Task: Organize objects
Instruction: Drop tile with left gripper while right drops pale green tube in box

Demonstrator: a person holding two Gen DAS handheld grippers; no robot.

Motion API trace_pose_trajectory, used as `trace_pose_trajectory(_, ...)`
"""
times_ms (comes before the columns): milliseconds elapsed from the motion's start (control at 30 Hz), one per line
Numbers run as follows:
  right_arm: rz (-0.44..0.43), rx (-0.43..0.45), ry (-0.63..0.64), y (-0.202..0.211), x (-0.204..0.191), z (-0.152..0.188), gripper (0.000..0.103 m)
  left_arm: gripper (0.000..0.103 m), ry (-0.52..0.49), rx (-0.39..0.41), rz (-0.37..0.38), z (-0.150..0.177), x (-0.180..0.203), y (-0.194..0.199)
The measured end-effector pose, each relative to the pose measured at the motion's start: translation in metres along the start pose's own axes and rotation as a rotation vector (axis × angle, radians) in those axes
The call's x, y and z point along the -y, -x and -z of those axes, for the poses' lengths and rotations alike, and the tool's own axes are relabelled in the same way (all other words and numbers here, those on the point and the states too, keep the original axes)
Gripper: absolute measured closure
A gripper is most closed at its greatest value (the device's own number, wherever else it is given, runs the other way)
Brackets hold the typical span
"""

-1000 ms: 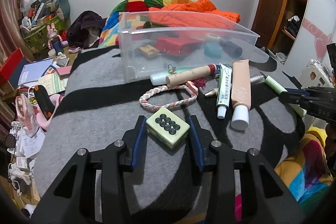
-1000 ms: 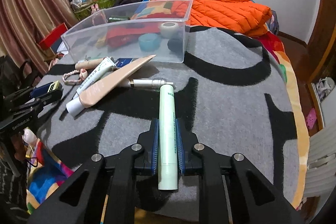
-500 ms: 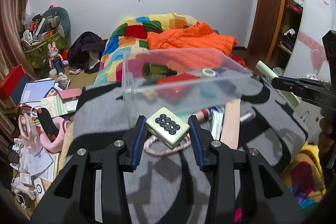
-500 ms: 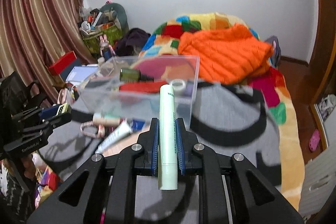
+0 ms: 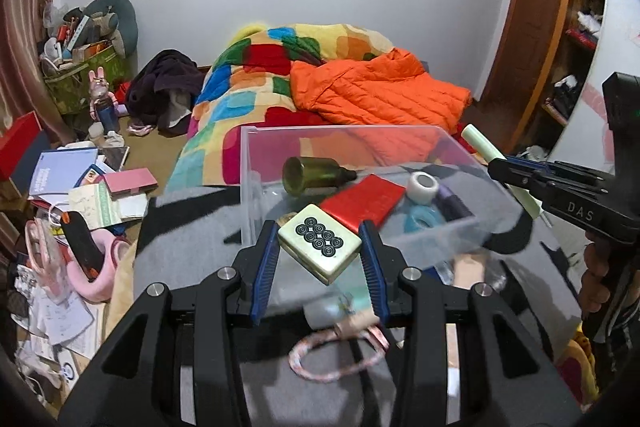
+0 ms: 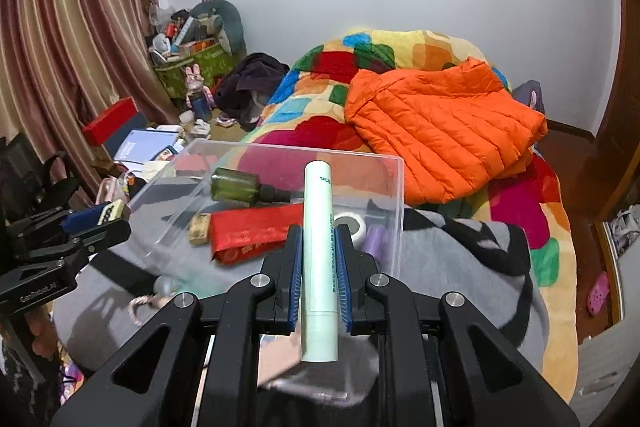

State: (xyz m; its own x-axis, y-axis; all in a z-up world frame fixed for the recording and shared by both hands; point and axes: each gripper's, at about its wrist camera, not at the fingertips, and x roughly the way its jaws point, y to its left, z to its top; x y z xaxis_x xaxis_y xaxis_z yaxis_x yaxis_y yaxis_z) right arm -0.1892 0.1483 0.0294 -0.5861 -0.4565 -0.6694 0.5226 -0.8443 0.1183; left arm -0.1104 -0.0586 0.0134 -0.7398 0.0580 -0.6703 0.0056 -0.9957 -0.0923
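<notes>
Bedroom, grey-and-black blanket [image 5: 188,239] over the bed, clear plastic bin [image 5: 256,187] sitting on it. Your left hand-held gripper [image 5: 320,247] is pinching a cream mahjong tile [image 5: 319,242] with black circles, held in the air at the bin's near wall. Your right hand-held gripper [image 6: 319,259] is clamped on a pale green tube [image 6: 319,247], tube pointing forward over the bin's near edge. In the bin: green glass bottle [image 6: 236,187] on its side, red packet [image 6: 256,233], white tape roll [image 6: 352,225], purple item [image 6: 374,239], small tan block [image 6: 200,227]. A pink-and-white braided rope loop [image 5: 332,355] lies on the blanket below your left fingers. Orange puffer jacket [image 6: 440,131] lies on the patchwork quilt [image 6: 320,75] behind the bin.
</notes>
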Motion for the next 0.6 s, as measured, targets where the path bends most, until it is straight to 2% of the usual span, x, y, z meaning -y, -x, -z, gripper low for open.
trace_pose_trajectory(333, -0.005, -0.111, 0.004, -0.05, 0.001, -0.005, 0.089, 0.063, 0.011, -0.103, -0.013, -0.013, -0.002, -0.047)
trace_pose_trajectory(600, -0.018, -0.172, 0.06, -0.066, -0.014, 0.0, 0.089, 0.063, -0.029, -0.115, -0.024, -0.012, 0.007, -0.051)
